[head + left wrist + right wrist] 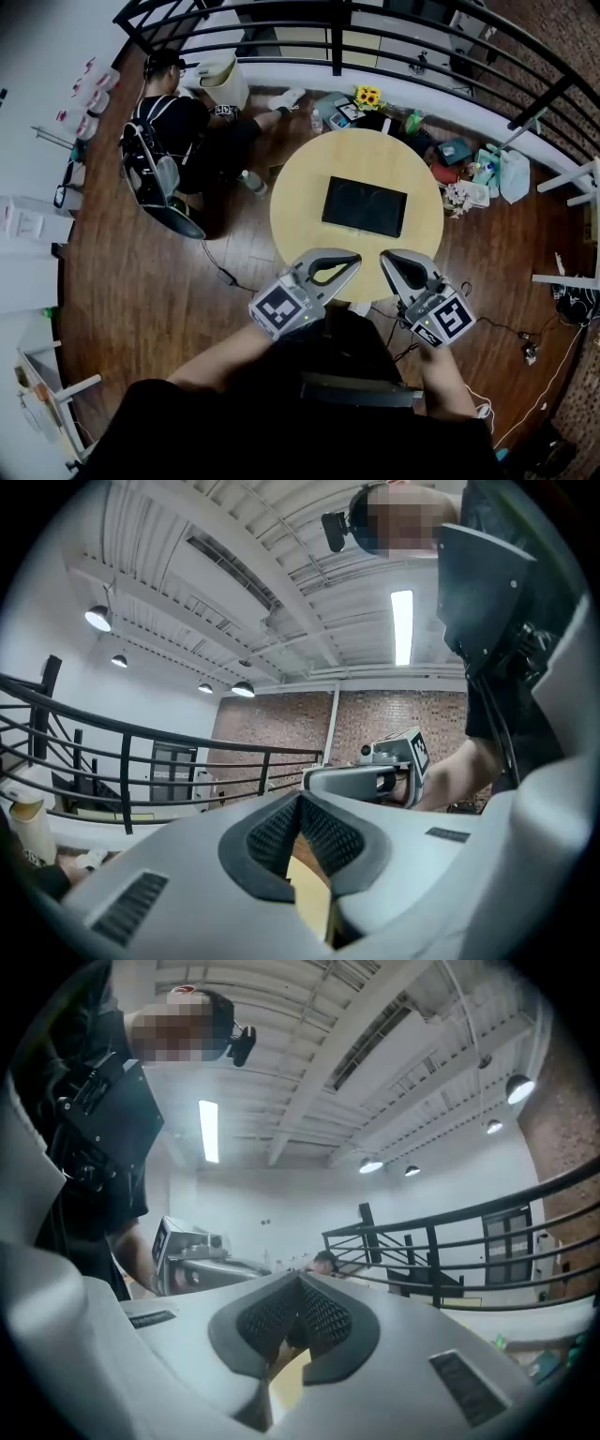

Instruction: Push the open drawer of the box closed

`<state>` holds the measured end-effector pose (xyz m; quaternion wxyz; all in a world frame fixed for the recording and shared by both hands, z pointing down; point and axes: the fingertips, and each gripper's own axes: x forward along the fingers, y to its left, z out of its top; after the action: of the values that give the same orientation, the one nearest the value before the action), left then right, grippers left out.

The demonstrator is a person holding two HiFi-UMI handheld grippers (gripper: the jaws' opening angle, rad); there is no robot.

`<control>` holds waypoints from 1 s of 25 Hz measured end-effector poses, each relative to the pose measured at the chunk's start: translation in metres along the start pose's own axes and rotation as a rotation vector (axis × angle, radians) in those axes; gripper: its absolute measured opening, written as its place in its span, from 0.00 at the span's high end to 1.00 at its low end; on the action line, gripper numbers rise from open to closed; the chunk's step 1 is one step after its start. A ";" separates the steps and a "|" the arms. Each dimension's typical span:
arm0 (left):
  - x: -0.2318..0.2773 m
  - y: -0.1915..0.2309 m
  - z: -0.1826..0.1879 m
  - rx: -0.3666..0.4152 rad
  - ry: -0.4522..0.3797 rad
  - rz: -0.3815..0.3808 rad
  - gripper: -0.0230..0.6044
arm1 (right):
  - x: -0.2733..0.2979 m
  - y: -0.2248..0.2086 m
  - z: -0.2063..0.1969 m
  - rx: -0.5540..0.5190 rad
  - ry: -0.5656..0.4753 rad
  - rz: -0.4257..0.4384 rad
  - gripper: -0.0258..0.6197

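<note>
A flat black box (365,206) lies in the middle of a round wooden table (300,202). From above I cannot make out its drawer. Both grippers hover side by side over the table's near edge, short of the box. My left gripper (354,260) has its tips pressed together with nothing between them, as the left gripper view (300,801) also shows. My right gripper (384,257) is shut and empty too, its pads meeting in the right gripper view (300,1281). Both gripper views point upward at the ceiling, so the box is hidden from them.
A person (178,122) sits on the wooden floor at the back left. A black railing (375,37) curves behind the table. Bags and clutter (478,173) lie beyond the table's right side, with sunflowers (367,96) at the back. A cable (225,272) runs on the floor.
</note>
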<state>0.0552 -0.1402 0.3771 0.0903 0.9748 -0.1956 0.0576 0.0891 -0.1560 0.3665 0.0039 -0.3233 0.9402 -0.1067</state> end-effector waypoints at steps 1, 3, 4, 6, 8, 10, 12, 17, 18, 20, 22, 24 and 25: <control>-0.003 -0.008 0.009 0.013 -0.008 -0.005 0.93 | -0.006 0.010 0.010 -0.020 -0.005 0.008 0.96; -0.008 -0.021 0.025 0.026 -0.023 -0.014 0.93 | -0.017 0.027 0.028 -0.041 -0.010 0.027 0.96; -0.012 -0.027 0.032 0.031 -0.030 -0.017 0.93 | -0.022 0.035 0.036 -0.046 -0.012 0.033 0.96; -0.019 -0.036 0.044 0.038 -0.045 -0.018 0.93 | -0.029 0.048 0.049 -0.056 -0.020 0.042 0.96; -0.025 -0.041 0.055 0.046 -0.062 -0.017 0.93 | -0.034 0.056 0.058 -0.065 -0.024 0.047 0.96; -0.028 -0.042 0.065 0.047 -0.074 -0.013 0.93 | -0.036 0.060 0.064 -0.075 -0.024 0.049 0.96; -0.031 -0.042 0.072 0.054 -0.082 -0.012 0.93 | -0.036 0.063 0.069 -0.077 -0.026 0.049 0.96; -0.032 -0.043 0.078 0.057 -0.105 -0.006 0.93 | -0.037 0.067 0.070 -0.076 -0.034 0.051 0.96; -0.032 -0.042 0.078 0.054 -0.107 -0.005 0.93 | -0.037 0.068 0.070 -0.076 -0.035 0.053 0.96; -0.034 -0.042 0.078 0.052 -0.108 -0.008 0.93 | -0.035 0.071 0.069 -0.076 -0.033 0.055 0.96; -0.035 -0.044 0.078 0.048 -0.110 -0.009 0.93 | -0.034 0.073 0.068 -0.071 -0.027 0.052 0.96; -0.036 -0.046 0.077 0.047 -0.103 -0.011 0.93 | -0.034 0.074 0.066 -0.064 -0.025 0.048 0.96; -0.036 -0.047 0.075 0.047 -0.096 -0.013 0.93 | -0.035 0.074 0.066 -0.059 -0.025 0.047 0.96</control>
<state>0.0465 -0.0990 0.2910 0.0580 0.9796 -0.1920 0.0146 0.0771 -0.0913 0.2854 0.0086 -0.3024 0.9502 -0.0749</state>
